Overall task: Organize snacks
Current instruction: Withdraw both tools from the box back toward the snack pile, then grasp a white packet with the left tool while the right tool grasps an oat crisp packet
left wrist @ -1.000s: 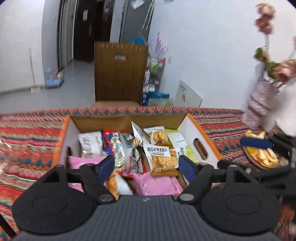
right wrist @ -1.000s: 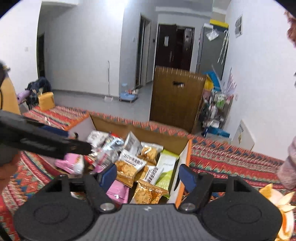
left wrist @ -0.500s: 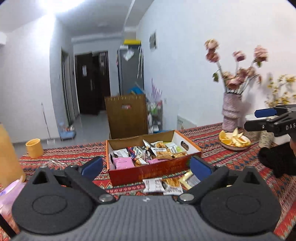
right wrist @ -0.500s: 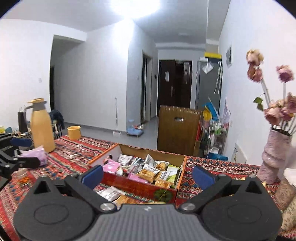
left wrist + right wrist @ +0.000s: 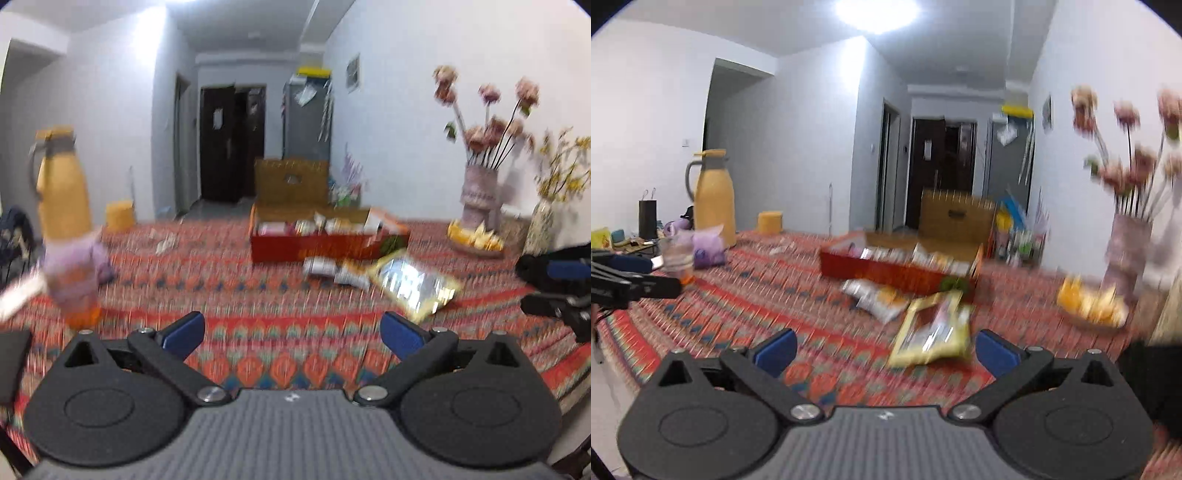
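From the left wrist view, my left tool (image 5: 291,328) stood wide with nothing between its fingers. The flat yellow-edged foil snack packet (image 5: 415,282) lay ahead and to its right on the patterned red worktop (image 5: 258,295), just before the red cardboard snack box (image 5: 325,245), its long axis slanting toward the near right edge.

From the right wrist view, my right tool (image 5: 884,349) was equally wide and empty; the same packet (image 5: 932,332) lay almost straight ahead, so I judged the right the nearer.
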Motion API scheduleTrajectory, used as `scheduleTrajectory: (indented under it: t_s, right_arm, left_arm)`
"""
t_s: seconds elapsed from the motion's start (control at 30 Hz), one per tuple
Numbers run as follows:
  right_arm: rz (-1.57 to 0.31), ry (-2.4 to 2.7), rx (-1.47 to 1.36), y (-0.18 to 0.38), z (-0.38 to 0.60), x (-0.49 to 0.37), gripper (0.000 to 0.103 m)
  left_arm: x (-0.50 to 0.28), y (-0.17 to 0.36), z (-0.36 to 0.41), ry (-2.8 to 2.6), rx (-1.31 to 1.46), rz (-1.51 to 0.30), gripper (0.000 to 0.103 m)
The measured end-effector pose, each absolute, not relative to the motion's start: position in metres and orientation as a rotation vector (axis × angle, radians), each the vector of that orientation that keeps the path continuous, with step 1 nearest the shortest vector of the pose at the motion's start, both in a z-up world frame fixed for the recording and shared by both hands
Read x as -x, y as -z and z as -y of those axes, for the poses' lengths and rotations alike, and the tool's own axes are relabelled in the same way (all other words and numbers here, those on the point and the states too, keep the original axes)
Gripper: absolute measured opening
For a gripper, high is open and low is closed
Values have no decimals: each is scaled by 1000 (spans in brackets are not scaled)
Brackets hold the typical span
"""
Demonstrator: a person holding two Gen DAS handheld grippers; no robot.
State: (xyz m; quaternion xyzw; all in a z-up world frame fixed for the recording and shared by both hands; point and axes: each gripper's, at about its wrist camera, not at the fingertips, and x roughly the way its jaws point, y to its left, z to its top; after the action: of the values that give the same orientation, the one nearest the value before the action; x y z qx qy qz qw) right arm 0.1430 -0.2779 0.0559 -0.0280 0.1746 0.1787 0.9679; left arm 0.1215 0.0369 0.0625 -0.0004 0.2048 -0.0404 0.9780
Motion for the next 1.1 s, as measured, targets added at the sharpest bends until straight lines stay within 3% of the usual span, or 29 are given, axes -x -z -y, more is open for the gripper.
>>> scheduleTrajectory:
  t_s: [0.17, 0.33, 0.7, 1.1]
  right_arm:
    - [-486, -323, -19, -9, 275, -140, 103]
    - [-533, -291, -8, 7, 274, -141, 103]
    - [-523, -322, -42, -3, 272, -171, 103]
    - [-487, -343, -99, -31, 254, -282, 91]
  left_arm:
    - [-126, -30, -43, 61, 28, -560, 103]
    - [-128, -23, -43, 73, 16, -576, 103]
    - [-172, -37, -33, 90, -7, -554, 103]
    - [-302, -41, -12, 78, 7, -533, 103]
